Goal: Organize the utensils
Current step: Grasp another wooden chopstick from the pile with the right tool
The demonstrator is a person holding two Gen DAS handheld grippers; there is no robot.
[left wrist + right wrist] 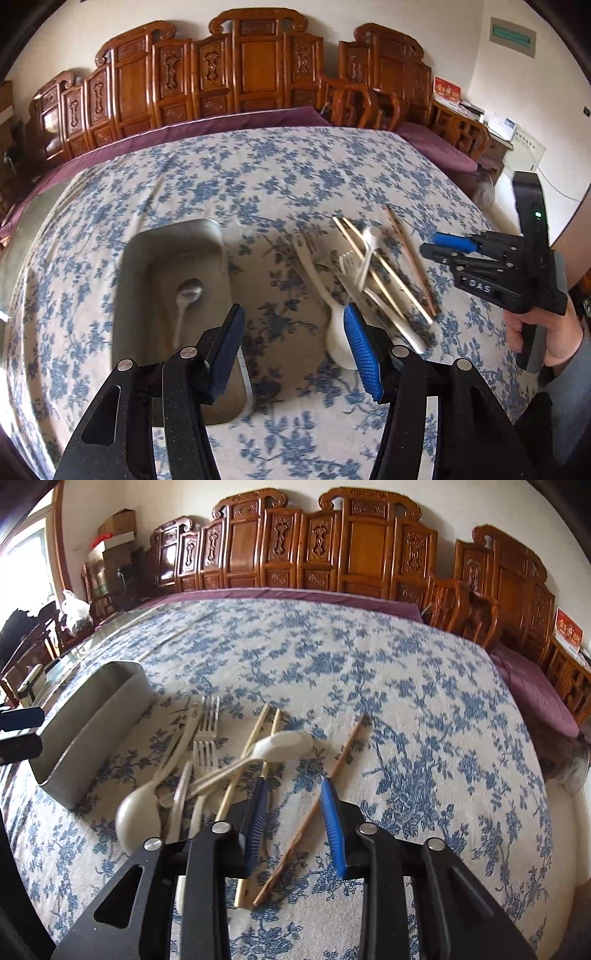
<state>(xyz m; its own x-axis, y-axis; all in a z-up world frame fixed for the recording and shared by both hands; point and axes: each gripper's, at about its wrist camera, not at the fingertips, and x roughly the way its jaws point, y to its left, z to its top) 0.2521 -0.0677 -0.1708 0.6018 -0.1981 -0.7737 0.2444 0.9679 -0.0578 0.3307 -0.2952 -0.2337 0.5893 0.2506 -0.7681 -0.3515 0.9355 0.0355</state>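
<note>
A grey metal bin (136, 280) stands on the floral tablecloth with a metal spoon (188, 293) lying inside. To its right is a heap of white spoons (338, 339), forks (347, 264), pale chopsticks (384, 277) and a brown chopstick (406, 251). My left gripper (295, 349) hangs open between the bin and the heap, with nothing between its fingers. My right gripper (295, 823) is open low over the heap's right side. The brown chopstick (347, 753) runs under the gap between its pads, untouched. A white spoon (284, 746), forks (207, 734) and the bin (92, 731) lie to its left.
A person's hand (554, 332) holds the right gripper (432, 248) at the table's right edge. A carved wooden bench (354, 554) with a purple cushion (535, 686) runs along the table's far side and right. Stacked boxes (114, 535) stand at the far left.
</note>
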